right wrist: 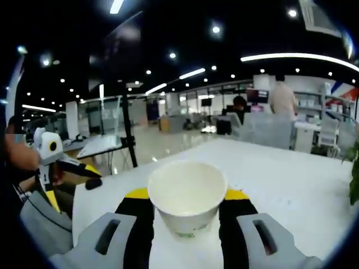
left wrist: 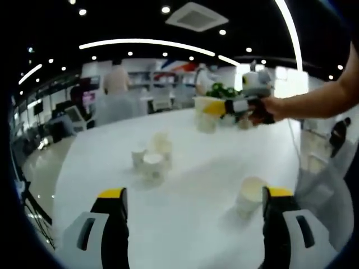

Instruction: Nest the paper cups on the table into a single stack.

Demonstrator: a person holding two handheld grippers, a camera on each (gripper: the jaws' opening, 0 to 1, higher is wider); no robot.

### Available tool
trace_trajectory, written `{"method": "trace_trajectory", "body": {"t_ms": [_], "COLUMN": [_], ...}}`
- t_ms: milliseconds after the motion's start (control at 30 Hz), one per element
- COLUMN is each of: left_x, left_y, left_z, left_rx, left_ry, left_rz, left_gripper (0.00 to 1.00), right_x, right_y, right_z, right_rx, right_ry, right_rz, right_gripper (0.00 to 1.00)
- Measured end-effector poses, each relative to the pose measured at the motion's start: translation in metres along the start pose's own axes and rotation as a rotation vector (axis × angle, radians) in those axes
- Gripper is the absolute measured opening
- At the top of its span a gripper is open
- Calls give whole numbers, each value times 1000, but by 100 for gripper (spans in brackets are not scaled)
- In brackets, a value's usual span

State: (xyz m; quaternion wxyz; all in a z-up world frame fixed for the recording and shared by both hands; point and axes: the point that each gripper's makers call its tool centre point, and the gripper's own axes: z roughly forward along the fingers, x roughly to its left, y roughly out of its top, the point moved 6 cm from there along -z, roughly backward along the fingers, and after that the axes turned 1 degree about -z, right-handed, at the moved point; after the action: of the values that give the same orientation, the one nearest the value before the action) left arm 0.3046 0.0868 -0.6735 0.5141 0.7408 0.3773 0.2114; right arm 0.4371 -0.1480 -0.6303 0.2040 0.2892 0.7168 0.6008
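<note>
Left gripper view: left gripper (left wrist: 193,210) hangs over the near part of the white table (left wrist: 190,162), jaws spread wide w/ nothing between them. One paper cup (left wrist: 249,196) stands upright just inside the right jaw, apart from it as far as I can tell. Farther out, centre-left, a cluster of cups (left wrist: 152,158) stands close together, approx 3, blurred so exact count unclear. At far right the right gripper (left wrist: 216,108) comes in, held by a person's hand (left wrist: 269,109), carrying a held cup (left wrist: 206,114) above the table's far side. Another small cup (left wrist: 244,122) sits just beside it on the far table, hazy. A green plant (left wrist: 221,89) behind; a standing person (left wrist: 116,78) far back

Right gripper view: right gripper (right wrist: 186,210) has its jaws pinching the held cup (right wrist: 187,199), upright, mouth open toward the camera, yellow pads on both sides touching its wall. White table (right wrist: 280,174) spreads beyond. At left edge the left gripper (right wrist: 53,162) shows, jaw state unclear from here. Black tripod pole (right wrist: 128,123) stands behind the table's left side; seated and standing people in the far office
</note>
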Motion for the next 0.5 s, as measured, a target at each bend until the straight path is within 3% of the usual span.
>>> {"method": "trace_trajectory", "body": {"t_ms": [300, 500], "left_x": [-11, -20], "left_y": [3, -2], "left_z": [-11, -16], "left_rx": [-22, -3], "left_ry": [5, -25], "left_rz": [7, 33], "left_gripper": [99, 99], "right_x": [35, 47], "right_y": [-7, -8], "right_z": [-24, -34], "right_rx": [21, 13], "right_ry": [38, 36], "right_rz": [11, 11], "right_gripper": [42, 42]}}
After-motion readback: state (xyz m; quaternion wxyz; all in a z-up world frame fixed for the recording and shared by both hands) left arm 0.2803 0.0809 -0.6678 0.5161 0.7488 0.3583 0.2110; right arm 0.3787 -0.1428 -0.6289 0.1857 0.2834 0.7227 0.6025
